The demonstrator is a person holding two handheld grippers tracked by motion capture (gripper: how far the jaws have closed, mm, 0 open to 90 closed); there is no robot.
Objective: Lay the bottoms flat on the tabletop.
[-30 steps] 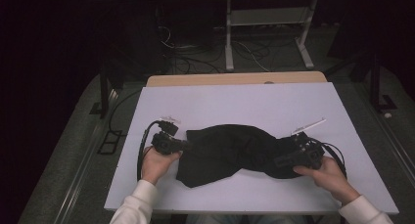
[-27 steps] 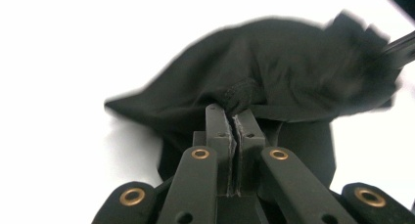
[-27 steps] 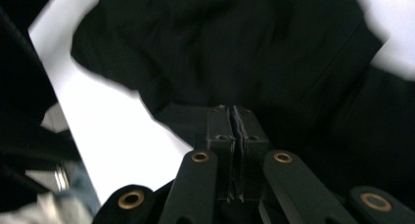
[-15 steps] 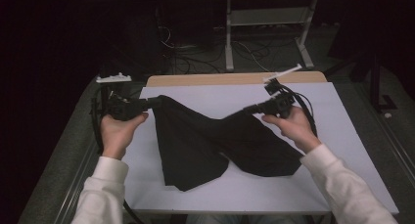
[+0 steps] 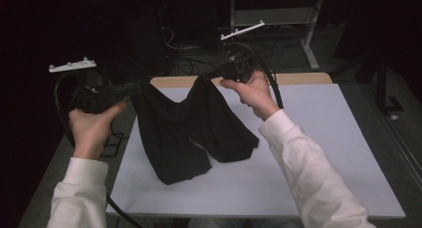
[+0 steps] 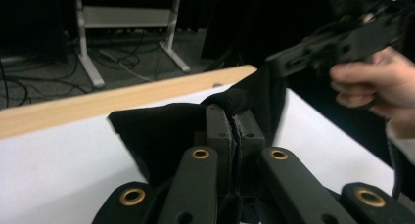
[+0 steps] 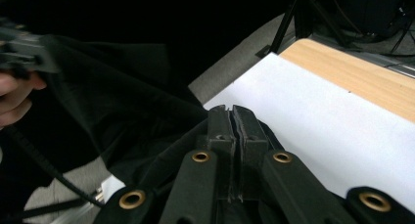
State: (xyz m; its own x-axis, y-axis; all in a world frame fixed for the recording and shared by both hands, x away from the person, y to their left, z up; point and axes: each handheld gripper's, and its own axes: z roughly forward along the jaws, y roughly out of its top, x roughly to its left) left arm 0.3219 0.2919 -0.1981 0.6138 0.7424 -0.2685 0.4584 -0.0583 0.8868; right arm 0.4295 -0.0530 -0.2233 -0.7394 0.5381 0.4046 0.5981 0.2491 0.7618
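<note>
High view: black cloth (image 5: 189,128) between both raised grippers.

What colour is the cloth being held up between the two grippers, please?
The cloth is plain black with no pattern, seen best in the high view.

The black garment (image 5: 191,133) drapes over the counter's (image 5: 308,153) left half; right of it, the white surface lies bare for passage.

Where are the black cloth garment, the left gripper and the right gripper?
Black cloth garment (image 5: 199,123): high view, middle of the hanging fabric.
Left gripper (image 5: 135,88): high view, jaw tips pinching the garment's corner.
Right gripper (image 5: 206,77): high view, jaw tips pinching the garment's other corner.
</note>
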